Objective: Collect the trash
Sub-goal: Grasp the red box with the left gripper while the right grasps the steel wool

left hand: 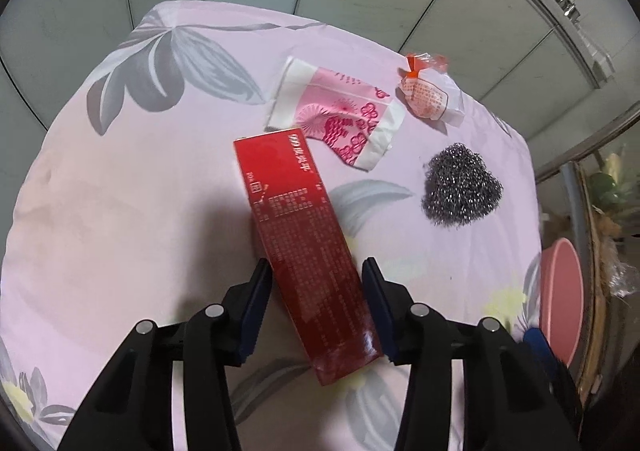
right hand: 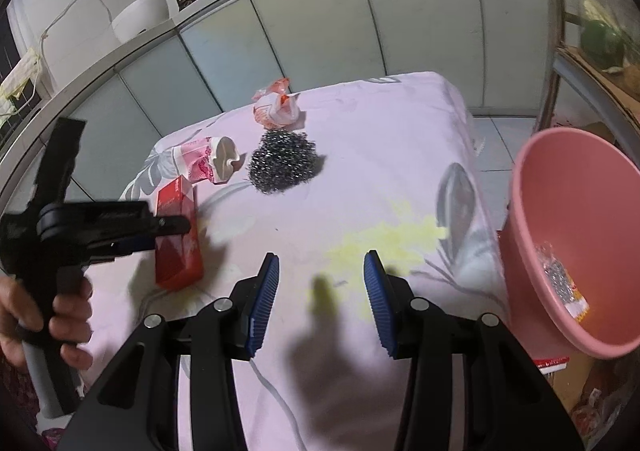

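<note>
- Left gripper [left hand: 316, 279]: jaws straddle the near half of the red box [left hand: 298, 247], one finger on each long side. The left pad appears to touch the box edge; the right pad sits just beside it. Whether the box is actually clamped cannot be determined.
- Red box: lies flat on the pink floral cloth [left hand: 120, 211]; its far end overlaps the edge of the pink-and-white tissue packet [left hand: 340, 115].
- Steel wool pad [left hand: 462, 185]: rests on the cloth to the right of the box, apart from it.
- Orange-and-white wrapper [left hand: 430, 91]: lies crumpled at the far right corner, beyond the steel wool.
- Right gripper [right hand: 320, 291]: jaws spread wide with nothing between them, above the cloth.
- Pink bucket [right hand: 528, 187]: stands off the table's right edge; it contains a steel wool piece and a scrap of packaging.
</note>
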`<state>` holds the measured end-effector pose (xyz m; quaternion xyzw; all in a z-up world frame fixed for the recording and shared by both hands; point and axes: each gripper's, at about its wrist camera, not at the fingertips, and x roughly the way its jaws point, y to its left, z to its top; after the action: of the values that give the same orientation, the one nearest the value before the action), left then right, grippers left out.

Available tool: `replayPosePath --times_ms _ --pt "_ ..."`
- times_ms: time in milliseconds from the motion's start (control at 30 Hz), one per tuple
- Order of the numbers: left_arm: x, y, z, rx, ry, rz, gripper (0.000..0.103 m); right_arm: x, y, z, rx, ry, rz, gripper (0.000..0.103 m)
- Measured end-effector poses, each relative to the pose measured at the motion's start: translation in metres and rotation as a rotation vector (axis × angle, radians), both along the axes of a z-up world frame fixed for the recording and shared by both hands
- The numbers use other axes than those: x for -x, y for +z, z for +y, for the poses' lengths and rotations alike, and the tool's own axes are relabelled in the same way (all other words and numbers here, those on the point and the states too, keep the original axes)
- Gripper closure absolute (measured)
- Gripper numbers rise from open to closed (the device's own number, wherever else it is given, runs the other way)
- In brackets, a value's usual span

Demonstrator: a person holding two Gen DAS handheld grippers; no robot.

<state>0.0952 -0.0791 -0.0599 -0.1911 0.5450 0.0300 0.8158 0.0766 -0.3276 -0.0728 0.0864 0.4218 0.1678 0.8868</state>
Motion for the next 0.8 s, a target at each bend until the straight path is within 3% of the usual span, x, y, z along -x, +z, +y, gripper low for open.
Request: replayPosePath --times_ms 233,433,567,800 --pt "0.022 0.001 0.021 -0.008 -0.051 -0.057 0.059 -0.039 0.000 0.023 -0.043 0.006 0.027 0.058" --pt "0.032 0.001 0.028 -0.032 -0.093 -0.102 0.060 -0.080 0.007 0.046 0.013 -0.002 -0.014 0.058" --pt "0.032 -0.002 0.030 -0.021 -0.108 -0.114 0.060 -0.107 -0.002 0.052 0.040 -0.023 0.011 0.058" --pt "0.032 -0.004 0.032 -0.002 -0.124 -0.132 0.060 -0.118 -0.015 0.048 -0.062 0.004 0.052 0.058"
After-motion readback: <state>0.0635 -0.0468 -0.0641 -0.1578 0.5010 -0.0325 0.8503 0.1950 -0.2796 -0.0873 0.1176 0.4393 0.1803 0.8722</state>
